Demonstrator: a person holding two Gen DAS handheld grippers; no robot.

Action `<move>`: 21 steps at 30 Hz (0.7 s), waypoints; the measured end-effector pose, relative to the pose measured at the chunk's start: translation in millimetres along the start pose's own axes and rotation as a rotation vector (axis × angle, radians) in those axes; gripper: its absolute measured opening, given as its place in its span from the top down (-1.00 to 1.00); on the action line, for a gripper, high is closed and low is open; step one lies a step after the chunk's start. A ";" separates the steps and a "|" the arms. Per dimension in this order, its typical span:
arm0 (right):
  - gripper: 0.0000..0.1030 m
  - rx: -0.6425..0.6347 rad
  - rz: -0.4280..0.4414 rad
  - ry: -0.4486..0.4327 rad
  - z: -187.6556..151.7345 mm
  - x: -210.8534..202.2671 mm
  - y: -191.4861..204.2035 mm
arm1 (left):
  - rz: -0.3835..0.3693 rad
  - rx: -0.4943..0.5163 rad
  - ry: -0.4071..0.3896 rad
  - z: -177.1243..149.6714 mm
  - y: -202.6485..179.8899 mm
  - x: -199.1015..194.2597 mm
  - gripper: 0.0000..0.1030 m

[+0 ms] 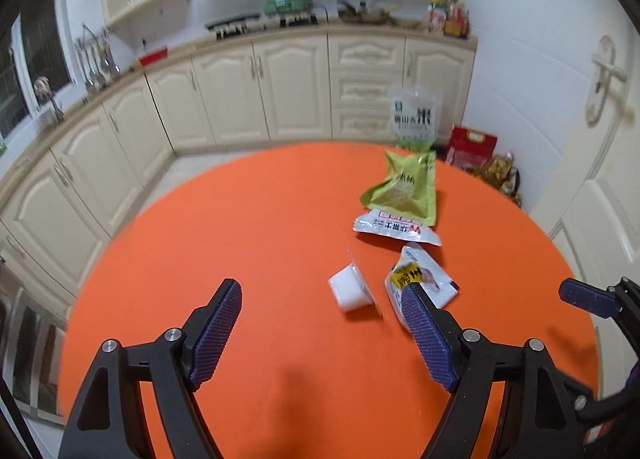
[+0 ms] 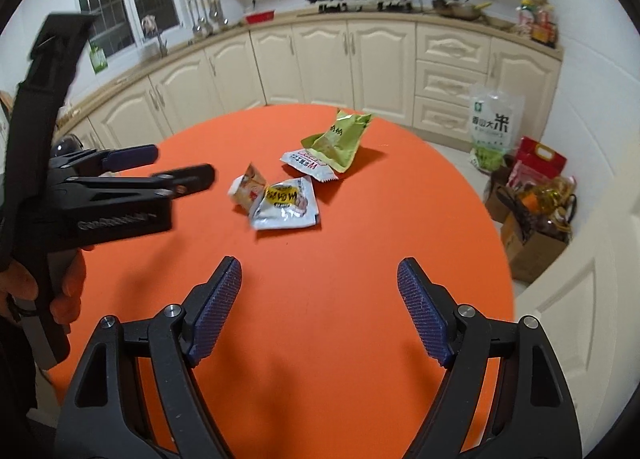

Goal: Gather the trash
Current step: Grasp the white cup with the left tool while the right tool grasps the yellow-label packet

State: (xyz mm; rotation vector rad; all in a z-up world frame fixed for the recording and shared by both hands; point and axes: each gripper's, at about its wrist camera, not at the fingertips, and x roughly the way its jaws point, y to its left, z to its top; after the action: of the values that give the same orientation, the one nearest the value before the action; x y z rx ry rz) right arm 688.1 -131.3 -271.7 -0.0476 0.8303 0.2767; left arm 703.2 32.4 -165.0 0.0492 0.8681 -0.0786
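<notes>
Green wrapper (image 2: pixel 338 137) lies lengthwise toward the cabinets (image 2: pixel 320 59).

on the orange table (image 2: pixel 320 319) lie four bits of trash in a loose cluster: a crumpled green bag (image 2: pixel 338 139), touching a white wrapper (image 2: pixel 308 165), then a silver packet (image 2: pixel 286 205) with yellow label, beside a small tipped cup (image 2: pixel 246 191).
</notes>
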 end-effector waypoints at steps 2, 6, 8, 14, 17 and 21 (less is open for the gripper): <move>-0.53 -0.005 0.004 0.009 5.9 10.2 -3.0 | -0.021 0.004 0.037 9.8 0.1 18.6 -0.38; -0.53 -0.011 0.015 0.033 14.4 28.4 -7.6 | -0.006 -0.008 0.075 25.3 15.6 43.9 -0.21; -0.53 -0.017 0.016 0.036 17.4 34.8 -7.5 | -0.013 -0.010 0.087 30.5 19.2 51.2 -0.04; -0.56 -0.017 0.029 0.055 23.3 47.2 -5.9 | -0.067 0.005 0.103 44.8 31.0 64.9 0.58; -0.56 -0.027 0.029 0.070 26.5 54.4 1.8 | -0.058 -0.024 0.092 43.9 48.2 62.0 0.62; -0.56 -0.049 0.036 0.085 33.0 64.3 18.3 | -0.013 -0.047 0.060 36.6 72.6 44.9 0.64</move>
State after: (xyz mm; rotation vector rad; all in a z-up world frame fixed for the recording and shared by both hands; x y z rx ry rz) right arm 748.4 -94.3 -295.4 -0.0907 0.9092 0.3306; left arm 766.4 99.8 -174.9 0.0020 0.9304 -0.0691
